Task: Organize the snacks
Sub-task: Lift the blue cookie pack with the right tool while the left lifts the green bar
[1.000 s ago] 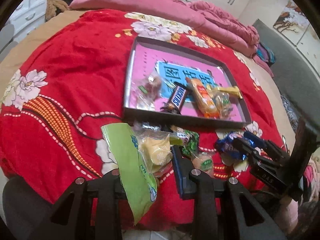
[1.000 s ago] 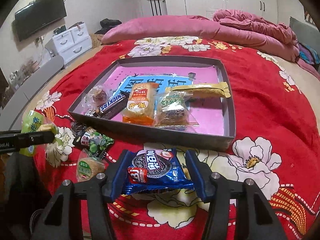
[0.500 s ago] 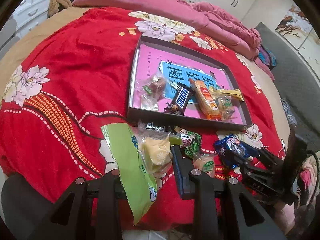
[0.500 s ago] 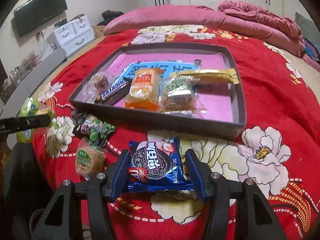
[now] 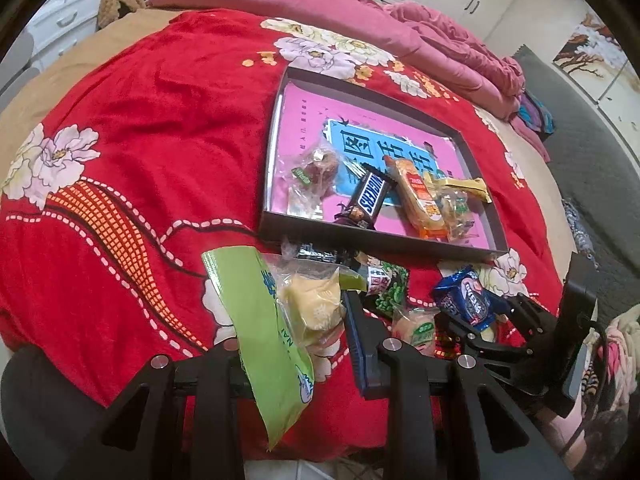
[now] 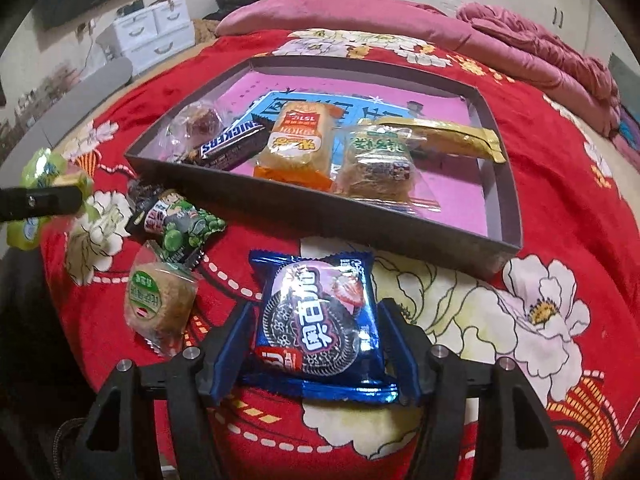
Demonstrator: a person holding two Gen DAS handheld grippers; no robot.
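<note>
Closest to the cameras, the right gripper (image 6: 316, 344) had its jaws opening, with the blue cookie pack (image 6: 318, 320) lying flat on the red blanket (image 6: 560, 208) between them; the pads looked just clear of the wrapper's sides, so it wasn't really squeezing it. Over on the left, the left gripper (image 5: 296, 340) was narrow and clamped on a green-and-clear pastry bag (image 5: 276, 320), which hung up off the bed.

Just past those, two loose snacks sat on the blanket: a small round cake in a green-labelled wrapper (image 6: 160, 304) and, a bit further, a green pea snack pack (image 6: 180, 226) touching a dark wrapper behind it.

Then came the dark shallow tray (image 6: 502, 216) with the pink liner. Along its near side, left to right in the right wrist view: a clear-wrapped sweet (image 6: 198, 122), a Snickers bar (image 6: 232, 144), an orange bread pack (image 6: 300, 140), a clear-wrapped pastry (image 6: 378, 164), and a gold wrapper (image 6: 448, 138) behind it.

Farthest back was a pink duvet (image 6: 360, 12).
</note>
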